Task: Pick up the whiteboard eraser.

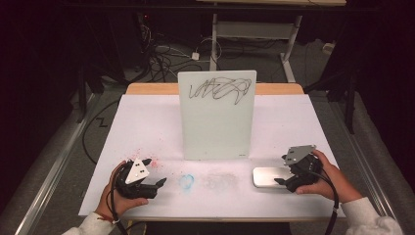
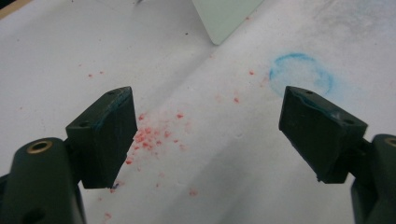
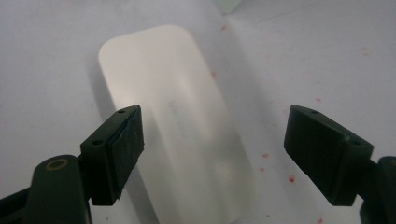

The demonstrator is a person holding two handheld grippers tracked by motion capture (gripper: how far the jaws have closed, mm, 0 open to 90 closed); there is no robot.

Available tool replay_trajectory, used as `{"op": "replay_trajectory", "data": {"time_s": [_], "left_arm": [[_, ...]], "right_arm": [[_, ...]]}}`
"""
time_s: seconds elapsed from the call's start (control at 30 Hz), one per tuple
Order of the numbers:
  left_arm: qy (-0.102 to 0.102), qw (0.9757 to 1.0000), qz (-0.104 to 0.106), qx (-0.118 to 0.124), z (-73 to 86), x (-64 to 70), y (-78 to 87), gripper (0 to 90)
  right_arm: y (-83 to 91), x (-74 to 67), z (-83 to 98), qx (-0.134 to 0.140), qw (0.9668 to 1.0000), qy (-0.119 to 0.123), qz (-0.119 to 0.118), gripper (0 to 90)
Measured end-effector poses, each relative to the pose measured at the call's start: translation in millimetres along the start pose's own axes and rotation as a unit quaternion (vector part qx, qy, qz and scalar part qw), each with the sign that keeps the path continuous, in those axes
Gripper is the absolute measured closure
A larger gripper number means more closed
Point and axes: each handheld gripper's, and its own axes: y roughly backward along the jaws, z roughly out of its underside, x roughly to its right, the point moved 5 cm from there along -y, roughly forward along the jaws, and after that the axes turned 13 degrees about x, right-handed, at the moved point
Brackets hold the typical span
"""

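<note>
A whiteboard point(image 1: 218, 115) stands upright at the middle of the table, with a black scribble point(image 1: 220, 89) across its top. A white, rounded eraser block point(image 1: 266, 176) point(image 3: 177, 121) lies flat on the table at the right. My right gripper point(image 1: 280, 182) point(image 3: 215, 114) hovers over its near end, open. The left jaw stands above the block's edge and the right jaw is well clear of it. My left gripper point(image 1: 161, 182) point(image 2: 208, 98) is open at the front left above bare table, with nothing between its fingers.
The table has a white cover point(image 1: 147, 127). A blue ring mark point(image 1: 186, 181) point(image 2: 301, 74) and a grey smudge point(image 1: 220, 180) lie in front of the board. Red specks point(image 1: 152, 162) point(image 2: 154, 135) are scattered near the left gripper. The board's lower corner point(image 2: 226, 18) shows ahead of the left gripper.
</note>
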Motion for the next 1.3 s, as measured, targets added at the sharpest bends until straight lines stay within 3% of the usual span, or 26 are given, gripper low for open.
{"op": "replay_trajectory", "data": {"time_s": [0.03, 0.07, 0.1, 0.23, 0.43, 0.5, 0.67, 0.8, 0.9, 1.03, 1.13, 1.27, 1.3], "left_arm": [[-0.001, 1.0, 0.001, -0.003, 0.8, 0.5, 0.2, 18.6], [-0.001, 1.0, 0.001, -0.005, 1.4, 1.0, 0.5, 18.6], [-0.001, 1.0, 0.002, -0.006, 1.8, 1.4, 1.0, 18.6], [-0.001, 0.9999, 0.004, -0.01, 3.5, 3.0, 1.6, 18.6], [-0.003, 0.9998, 0.011, -0.018, 5.2, 4.9, -0.1, 18.6], [-0.003, 0.9997, 0.012, -0.018, 5.1, 5.6, -0.7, 18.6], [-0.004, 0.9998, 0.01, -0.018, 5.2, 5.4, -0.5, 18.5], [-0.004, 0.9998, 0.011, -0.018, 5.2, 5.3, -0.4, 18.5], [-0.003, 0.9998, 0.01, -0.016, 4.7, 5.5, 0.0, 18.5], [-0.003, 0.9998, 0.009, -0.016, 4.6, 5.2, 0.1, 18.5], [-0.003, 0.9999, 0.007, -0.015, 4.3, 4.9, 0.4, 18.5], [-0.002, 0.9999, 0.004, -0.013, 3.9, 4.3, 1.1, 18.5], [-0.002, 0.9999, 0.004, -0.013, 3.9, 4.3, 1.1, 18.5]], "right_arm": [[-4.2, -0.8, -1.6, -0.028, 0.9992, 0.021, -0.019, 21.0], [-4.2, -0.8, -1.6, -0.028, 0.9992, 0.021, -0.019, 21.0], [-6.8, -0.9, -3.0, -0.043, 0.9978, 0.032, -0.038, 20.0], [-11.5, -1.1, -4.0, -0.064, 0.9945, 0.049, -0.067, 20.9], [-21.2, -2.2, -5.6, -0.079, 0.9913, 0.056, -0.09, 21.9], [-30.1, -5.4, -4.0, -0.095, 0.9884, 0.06, -0.102, 25.1], [-33.0, -6.1, -5.3, -0.096, 0.9871, 0.073, -0.105, 26.4], [-29.7, -6.4, -5.0, -0.09, 0.9869, 0.078, -0.108, 29.8], [-22.9, -5.1, -6.3, -0.073, 0.9907, 0.072, -0.089, 30.6], [-11.7, -2.9, -12.2, -0.033, 0.9954, 0.061, -0.066, 30.6], [-4.1, -0.5, -19.3, 0.009, 0.9983, 0.047, -0.034, 30.7], [2.7, -1.2, -27.9, 0.054, 0.9979, 0.033, -0.014, 30.7], [2.7, -1.2, -27.9, 0.054, 0.9979, 0.033, -0.014, 30.7]]}}
